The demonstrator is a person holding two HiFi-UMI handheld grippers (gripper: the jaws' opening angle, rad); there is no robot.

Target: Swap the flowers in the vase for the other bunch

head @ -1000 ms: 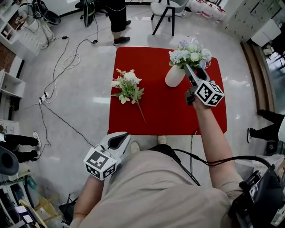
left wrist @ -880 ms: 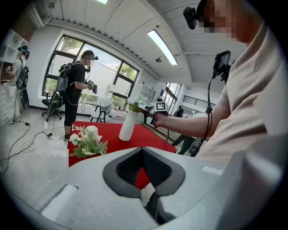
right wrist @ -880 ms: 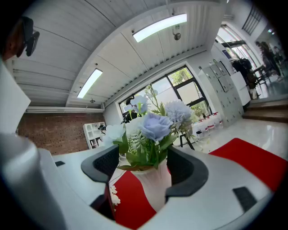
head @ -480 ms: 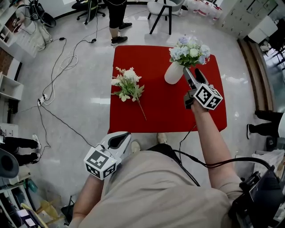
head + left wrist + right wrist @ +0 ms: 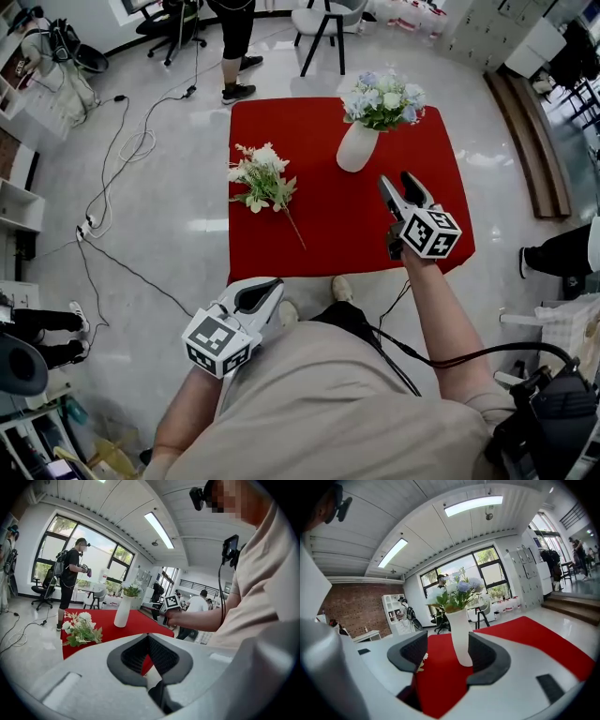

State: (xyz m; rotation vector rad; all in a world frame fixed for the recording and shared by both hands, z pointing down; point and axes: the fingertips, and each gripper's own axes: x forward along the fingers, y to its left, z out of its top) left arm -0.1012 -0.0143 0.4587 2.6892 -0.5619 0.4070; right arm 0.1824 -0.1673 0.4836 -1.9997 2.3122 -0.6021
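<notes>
"Where's the vase?"

"The white vase (image 5: 356,147) stands upright towards the far side of the red table (image 5: 347,220), right of centre. The blue and white flowers (image 5: 380,97) are in it. The other bunch (image 5: 261,178) lies flat on the left part of the table, with its stem pointing to the near edge."

"And the right hand?"

"The forearm reaches out from the body. The right gripper (image 5: 396,180) hovers over the near right part of the table, aimed at the vase but well apart from it. Its jaws stand fairly wide and have just been closing a little, with nothing between them."

"The left?"

"The left gripper (image 5: 272,286) is held close to the person's waist, off the table's near edge. Its jaws are together and empty."
</notes>
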